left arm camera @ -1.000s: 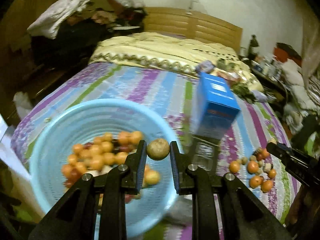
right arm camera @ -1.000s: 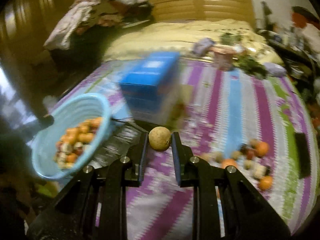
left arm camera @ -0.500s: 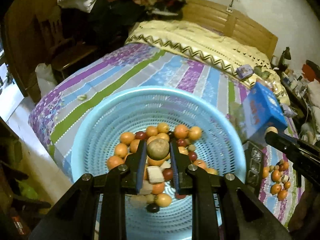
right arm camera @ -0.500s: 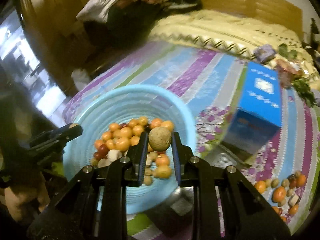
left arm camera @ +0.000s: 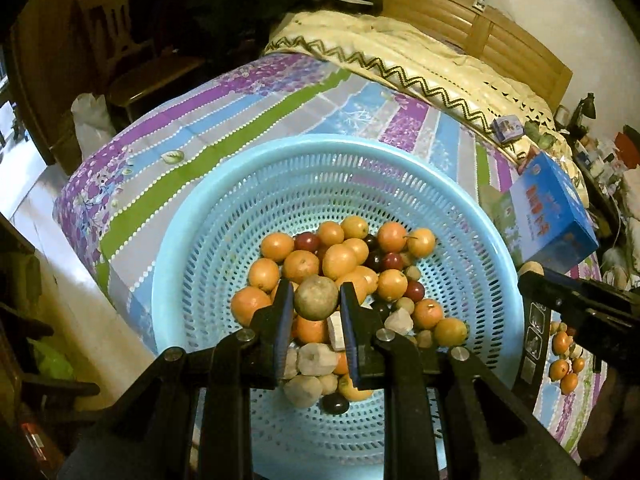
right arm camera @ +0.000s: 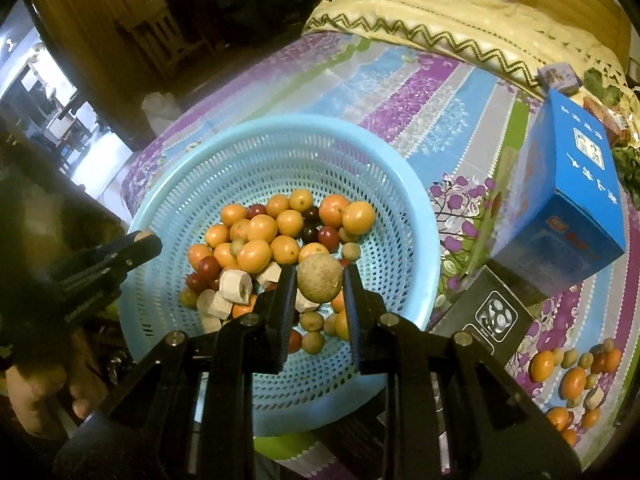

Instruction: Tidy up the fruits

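Fruit: brown round fruit [left arm camera: 316, 297] clamped in left gripper [left arm camera: 315, 312] | another [right arm camera: 320, 279] clamped in right gripper [right arm camera: 319, 292] | both directly above blue basket [left arm camera: 192, 240] | judged next: release.

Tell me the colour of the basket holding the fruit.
Light blue: the perforated plastic basket shows best in the left wrist view.

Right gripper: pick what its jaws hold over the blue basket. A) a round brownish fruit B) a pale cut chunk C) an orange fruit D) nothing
A: the right gripper has its jaws shut on a round brownish fruit, above the fruit pile in the blue basket.
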Motion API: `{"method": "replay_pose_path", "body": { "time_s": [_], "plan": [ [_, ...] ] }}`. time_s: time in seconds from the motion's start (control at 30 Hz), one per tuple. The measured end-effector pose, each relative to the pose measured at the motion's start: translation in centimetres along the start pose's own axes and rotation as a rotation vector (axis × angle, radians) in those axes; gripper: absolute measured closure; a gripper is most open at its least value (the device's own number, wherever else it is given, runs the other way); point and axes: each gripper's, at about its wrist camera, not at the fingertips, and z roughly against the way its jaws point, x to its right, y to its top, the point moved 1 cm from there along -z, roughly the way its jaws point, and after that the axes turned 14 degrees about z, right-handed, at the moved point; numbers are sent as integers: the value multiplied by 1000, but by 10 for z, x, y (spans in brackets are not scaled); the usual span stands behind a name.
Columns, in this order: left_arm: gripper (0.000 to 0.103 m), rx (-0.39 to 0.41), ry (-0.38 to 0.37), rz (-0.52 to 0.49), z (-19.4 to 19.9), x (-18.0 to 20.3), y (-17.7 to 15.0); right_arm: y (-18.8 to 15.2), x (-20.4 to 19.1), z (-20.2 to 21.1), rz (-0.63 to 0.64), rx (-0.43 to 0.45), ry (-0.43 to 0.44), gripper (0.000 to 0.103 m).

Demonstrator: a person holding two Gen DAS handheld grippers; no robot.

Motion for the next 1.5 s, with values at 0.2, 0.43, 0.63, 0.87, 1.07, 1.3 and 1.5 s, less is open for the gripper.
{"method": "replay_pose_path", "body": {
  "time_s": [0.2, 0.43, 0.63, 0.87, 1.07, 1.3, 1.5],
  "plan": [
    [80, -1, 1, -2, -1, 0, -1, 3, 0, -1, 3, -5, -3, 79],
    [80, -9, 3, -4, -4, 3, -1, 3, 0, -2, 3, -10, -5, 79],
    [80, -18, 0, -11, -9, 7, -2, 5, -1, -6, 4, -15, -1, 79],
    [58, -41, 27, -11, -16, 5, -5, 7, 0, -11, 6, -24, -4, 42],
    [46, -26, 31, -10, -15, 2, -6, 9, -3, -8, 16, -8, -9, 31],
    [46, -26, 28, -15, -17, 5, -8, 9, -4, -5, 18, 14, 12, 31],
    [35, 113, 37, -51, 2, 20, -13, -9, -16, 65, 127, 295, -141, 29]
  ]
}}
